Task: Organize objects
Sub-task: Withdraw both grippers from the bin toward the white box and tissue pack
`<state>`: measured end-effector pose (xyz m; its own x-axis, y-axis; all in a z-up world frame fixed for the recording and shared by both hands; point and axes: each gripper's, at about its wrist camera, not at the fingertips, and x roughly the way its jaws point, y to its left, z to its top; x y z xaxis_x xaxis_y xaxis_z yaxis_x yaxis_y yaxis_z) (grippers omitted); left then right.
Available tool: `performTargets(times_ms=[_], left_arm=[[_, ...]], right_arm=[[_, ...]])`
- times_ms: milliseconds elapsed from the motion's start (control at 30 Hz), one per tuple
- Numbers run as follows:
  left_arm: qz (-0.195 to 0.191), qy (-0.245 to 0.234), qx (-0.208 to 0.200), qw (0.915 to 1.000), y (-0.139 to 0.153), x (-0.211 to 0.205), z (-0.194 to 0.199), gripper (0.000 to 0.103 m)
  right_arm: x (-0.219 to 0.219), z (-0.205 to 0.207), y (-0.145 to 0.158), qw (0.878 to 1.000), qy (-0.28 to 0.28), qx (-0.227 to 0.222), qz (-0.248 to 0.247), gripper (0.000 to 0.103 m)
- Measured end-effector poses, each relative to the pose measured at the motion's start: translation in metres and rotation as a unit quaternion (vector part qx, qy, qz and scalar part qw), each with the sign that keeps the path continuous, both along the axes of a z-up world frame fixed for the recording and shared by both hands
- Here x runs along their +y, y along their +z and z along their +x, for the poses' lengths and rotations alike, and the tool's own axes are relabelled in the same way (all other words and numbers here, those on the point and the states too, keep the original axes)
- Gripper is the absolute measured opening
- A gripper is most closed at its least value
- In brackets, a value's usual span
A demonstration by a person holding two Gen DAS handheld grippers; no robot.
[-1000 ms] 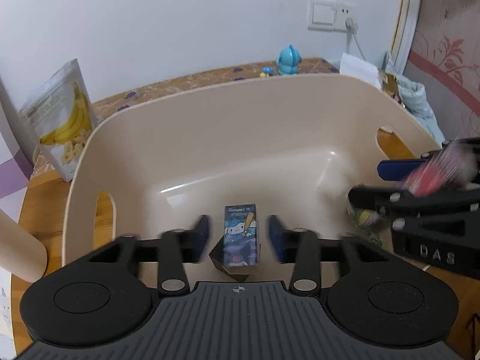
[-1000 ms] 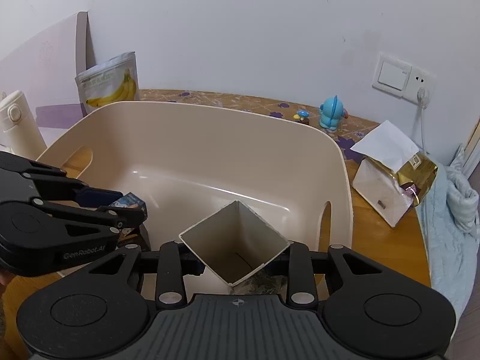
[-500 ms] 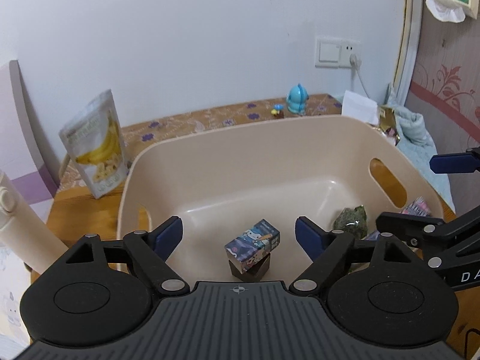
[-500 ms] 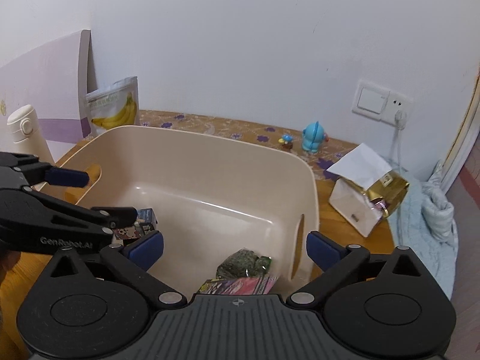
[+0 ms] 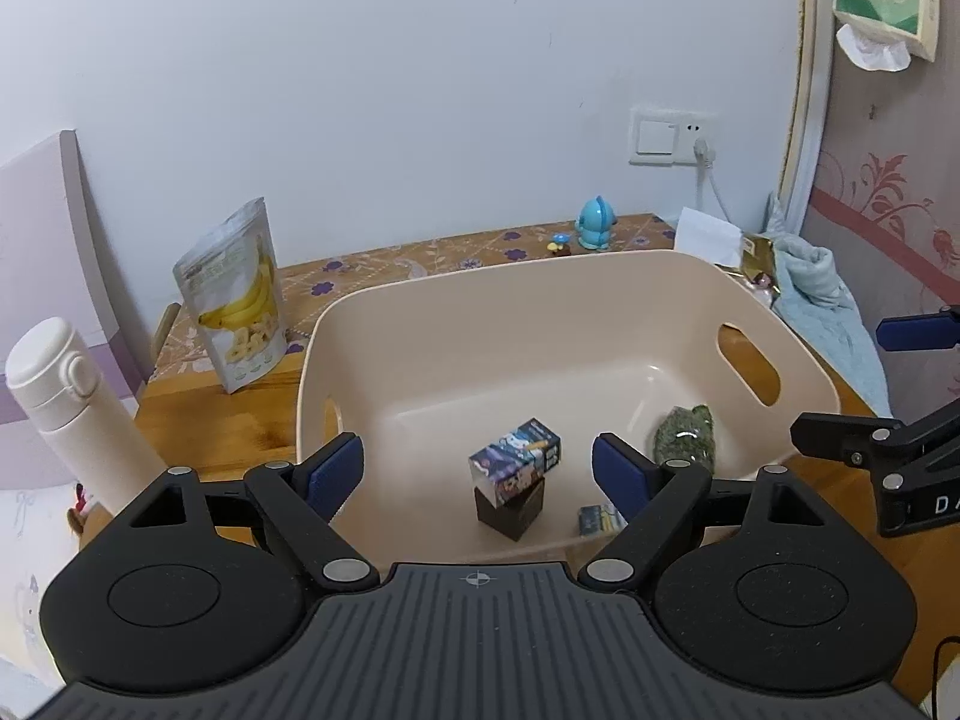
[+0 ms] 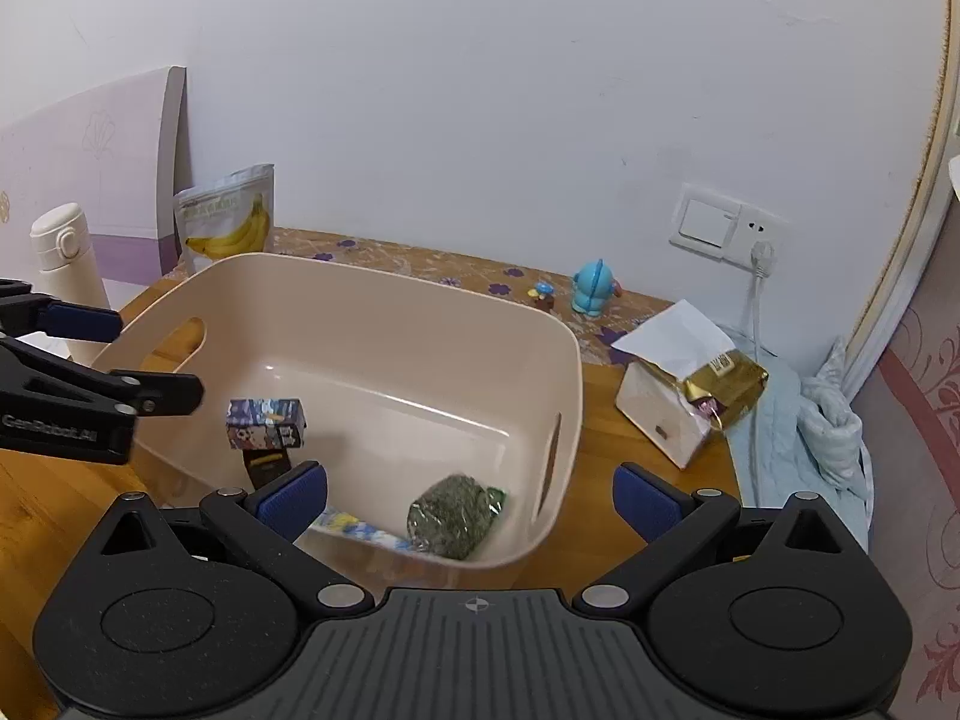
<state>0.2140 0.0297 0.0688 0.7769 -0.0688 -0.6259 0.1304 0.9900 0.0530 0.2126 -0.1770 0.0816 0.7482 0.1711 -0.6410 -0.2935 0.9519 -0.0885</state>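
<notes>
Lying on its side atop a small dark cube (image 5: 510, 509) near the lower centre of the left wrist frame: a small printed carton (image 5: 515, 458), long axis running from lower left to upper right, one end face turned toward the lens. Showing cartoon artwork in blue, purple and white. Appearing again in the right wrist view at centre left (image 6: 265, 423), long axis there nearly level across the frame, perched on the same dark cube (image 6: 267, 464).

Sitting with it inside the beige plastic basin (image 5: 600, 282), toward the right of the basin floor: a clear packet of dark green dried leaves (image 5: 685, 437), long axis roughly up-down in the frame. Resting beside that, a flat colourful packet (image 6: 360, 529), mostly hidden behind a finger.

Hanging above the basin's near rim, left gripper (image 5: 477, 468) spread wide, blue pads (image 5: 335, 470) well apart, gripping nothing and touching nothing. Hovering likewise at lower centre of its own view, right gripper (image 6: 470, 500) spread wide and bare.

Standing outside the basin on the wooden table (image 6: 600, 516): a banana-chip pouch (image 5: 235, 300) at centre left, a white flask (image 5: 72, 408) at far left, a blue toy figure (image 5: 595, 223) near the wall, a white and gold bag (image 6: 690, 390) at right.
</notes>
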Motion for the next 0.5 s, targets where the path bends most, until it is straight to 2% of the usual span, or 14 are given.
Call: performTargets(times_ms=[100, 500], left_arm=[[0.002, -0.008, -0.002, 1.0000, 0.001, 0.000, -0.012, 0.089], [-0.008, -0.012, 0.021, 0.9997, -0.021, 0.002, -0.045, 0.089]], right_arm=[[-0.004, -0.009, -0.001, 1.000, 0.000, 0.005, 0.004, 0.103], [-0.003, -0.041, -0.027, 0.999, 0.019, 0.034, -0.038, 0.103]])
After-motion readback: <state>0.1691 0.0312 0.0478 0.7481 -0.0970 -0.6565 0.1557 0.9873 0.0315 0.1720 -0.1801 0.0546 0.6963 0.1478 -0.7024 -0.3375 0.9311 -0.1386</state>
